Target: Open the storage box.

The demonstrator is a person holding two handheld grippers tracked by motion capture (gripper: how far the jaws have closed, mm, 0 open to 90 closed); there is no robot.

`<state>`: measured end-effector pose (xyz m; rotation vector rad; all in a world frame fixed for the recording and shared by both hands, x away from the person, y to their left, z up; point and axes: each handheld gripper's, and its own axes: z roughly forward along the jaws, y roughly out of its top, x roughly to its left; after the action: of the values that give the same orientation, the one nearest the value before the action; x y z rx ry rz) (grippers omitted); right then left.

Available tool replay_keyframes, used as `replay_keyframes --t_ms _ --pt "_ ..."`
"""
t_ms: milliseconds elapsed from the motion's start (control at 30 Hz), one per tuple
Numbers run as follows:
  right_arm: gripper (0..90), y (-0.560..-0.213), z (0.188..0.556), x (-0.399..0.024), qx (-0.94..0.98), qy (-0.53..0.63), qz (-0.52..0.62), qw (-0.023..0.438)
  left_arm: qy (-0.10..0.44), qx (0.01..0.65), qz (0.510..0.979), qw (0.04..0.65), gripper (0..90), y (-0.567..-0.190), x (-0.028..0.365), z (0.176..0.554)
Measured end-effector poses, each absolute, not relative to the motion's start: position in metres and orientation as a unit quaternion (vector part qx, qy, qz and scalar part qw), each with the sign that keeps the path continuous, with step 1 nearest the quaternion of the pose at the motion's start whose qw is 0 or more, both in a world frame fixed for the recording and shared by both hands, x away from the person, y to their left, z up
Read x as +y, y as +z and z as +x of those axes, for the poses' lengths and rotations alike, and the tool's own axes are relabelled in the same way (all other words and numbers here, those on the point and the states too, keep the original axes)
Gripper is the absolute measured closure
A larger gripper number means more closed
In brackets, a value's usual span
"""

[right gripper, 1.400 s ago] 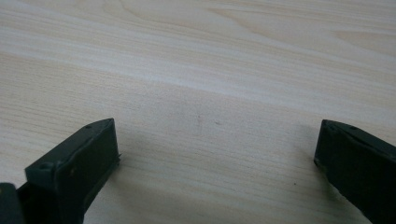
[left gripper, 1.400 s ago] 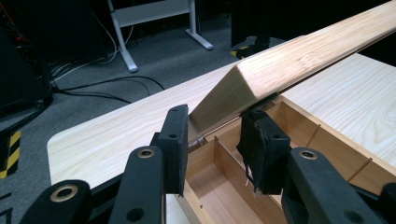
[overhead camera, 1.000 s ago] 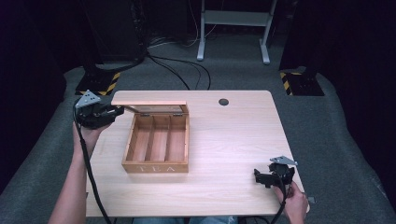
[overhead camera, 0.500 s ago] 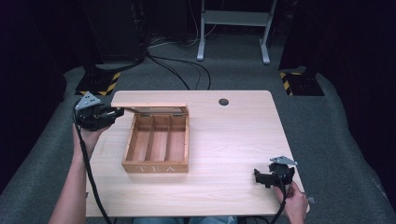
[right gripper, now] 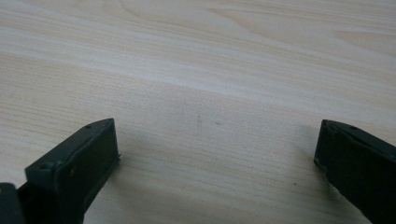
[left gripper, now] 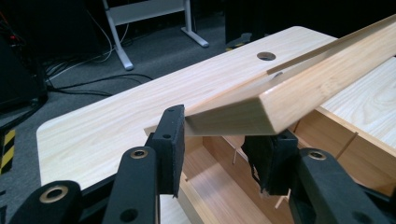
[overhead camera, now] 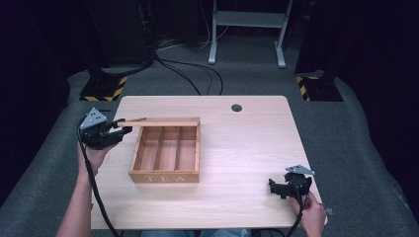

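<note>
A wooden tea box with three compartments stands left of centre on the table. Its lid is raised and tilted over the back wall. My left gripper is at the lid's left end. In the left gripper view the lid's corner lies between the jaws, with the left pad against its edge and the right pad just under it. These jaws have just been opening a little, and the lid is still between them. My right gripper rests open near the table's front right corner, over bare wood.
A round cable hole sits near the table's far edge. Beyond the table lie cables, yellow-black striped feet and a white stand on grey carpet.
My left gripper has sunk slightly with the lid's end, so the lid stands a little lower than before. My right gripper has stayed still.
</note>
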<state>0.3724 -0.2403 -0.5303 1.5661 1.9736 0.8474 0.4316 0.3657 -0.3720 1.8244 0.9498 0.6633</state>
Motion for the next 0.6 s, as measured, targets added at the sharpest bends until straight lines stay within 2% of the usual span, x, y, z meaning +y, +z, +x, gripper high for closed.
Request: replay_keyframes --t_ms 600 --pt "0.0 -0.530 0.372 -0.240 0.721 0.310 0.572 0.239 0.255 0.399 0.740 0.477 49.4 -0.411 0.365 0.411"
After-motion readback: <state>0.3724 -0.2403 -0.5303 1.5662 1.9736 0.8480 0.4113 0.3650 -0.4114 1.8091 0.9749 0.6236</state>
